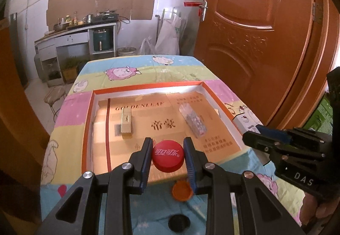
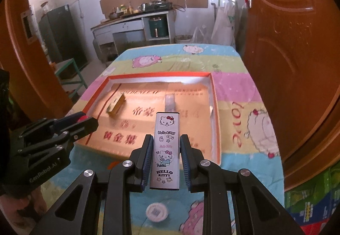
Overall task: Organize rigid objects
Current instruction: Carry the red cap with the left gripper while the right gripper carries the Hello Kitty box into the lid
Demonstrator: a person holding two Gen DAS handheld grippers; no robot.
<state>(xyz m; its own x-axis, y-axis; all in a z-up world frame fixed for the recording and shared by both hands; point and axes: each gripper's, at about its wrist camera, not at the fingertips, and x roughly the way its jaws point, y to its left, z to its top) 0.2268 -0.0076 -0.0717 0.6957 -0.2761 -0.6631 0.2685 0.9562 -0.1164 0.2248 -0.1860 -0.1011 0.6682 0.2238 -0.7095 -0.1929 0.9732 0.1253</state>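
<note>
While both claws carry loads, I'm mid-delivery to the tray (image 1: pixel 218 105).
Left claw (image 1: pixel 167 157) clamped on red cap (image 1: pixel 167 155), right claw (image 2: pixel 166 158) on Hello Kitty box (image 2: pixel 165 150); next, lower toward twelve o'clock, release inside.

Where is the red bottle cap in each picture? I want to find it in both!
Left wrist view: the red bottle cap sits low in the middle, pinched by the left claw.
Right wrist view: only a small bit of the red bottle cap peeks out at the left edge, in the left claw.
Shared landmark: the orange-rimmed tray on the table.
</note>
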